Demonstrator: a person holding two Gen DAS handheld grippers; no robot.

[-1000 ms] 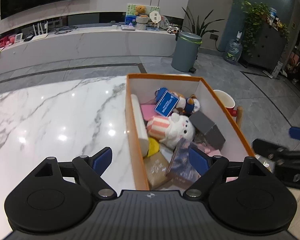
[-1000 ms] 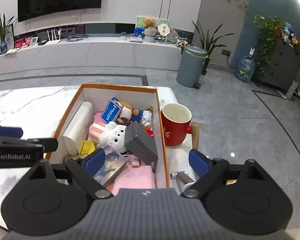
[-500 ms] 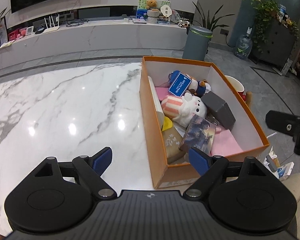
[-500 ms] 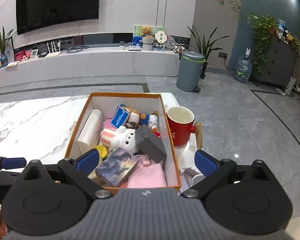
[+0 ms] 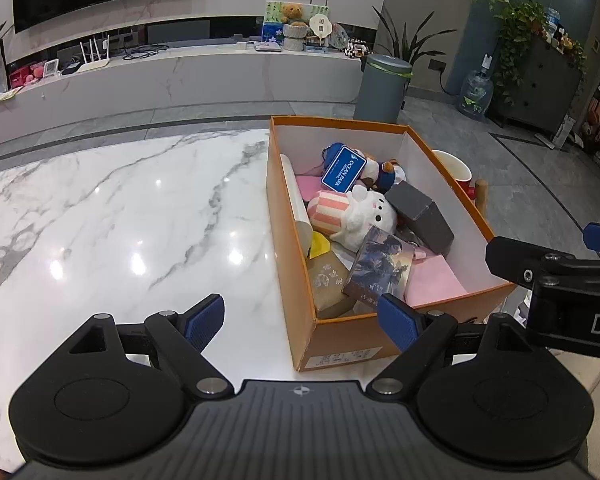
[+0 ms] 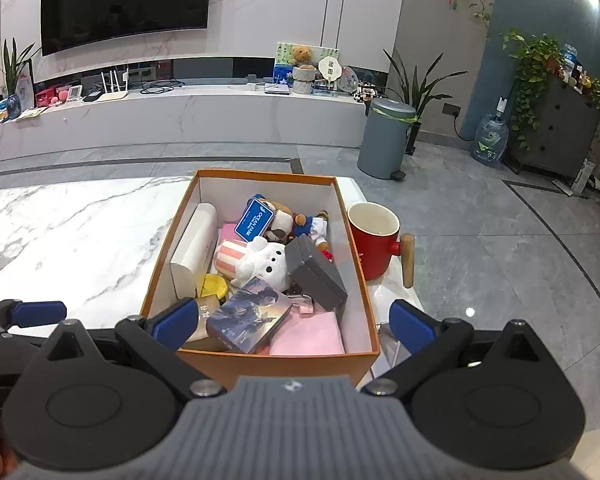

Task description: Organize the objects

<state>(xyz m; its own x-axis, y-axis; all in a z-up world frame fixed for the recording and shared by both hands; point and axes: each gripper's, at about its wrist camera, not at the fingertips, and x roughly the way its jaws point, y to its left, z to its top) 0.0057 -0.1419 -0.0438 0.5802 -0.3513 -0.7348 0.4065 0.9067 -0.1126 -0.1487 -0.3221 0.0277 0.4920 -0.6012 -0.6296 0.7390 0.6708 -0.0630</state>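
Observation:
An orange cardboard box (image 5: 288,248) (image 6: 278,366) stands on the white marble table (image 5: 120,216). It holds several things: a white plush toy (image 6: 262,262), a dark grey box (image 6: 316,278), a picture card box (image 6: 248,314), a pink sheet (image 6: 310,336), a blue-tagged plush dog (image 6: 278,220) and a white tube (image 6: 194,248). My left gripper (image 5: 302,322) is open and empty, near the box's front left corner. My right gripper (image 6: 292,324) is open and empty, above the box's front edge. It also shows in the left wrist view (image 5: 560,276).
A red mug with a wooden handle (image 6: 376,246) stands right of the box on the table. Small items lie by the box's front right corner (image 6: 386,330). Beyond the table are a grey bin (image 6: 386,138), a long white TV bench (image 6: 172,116) and plants.
Both grippers have drawn back and up from the box, so the whole box now shows. Both stay open and empty. The box's contents have not moved.

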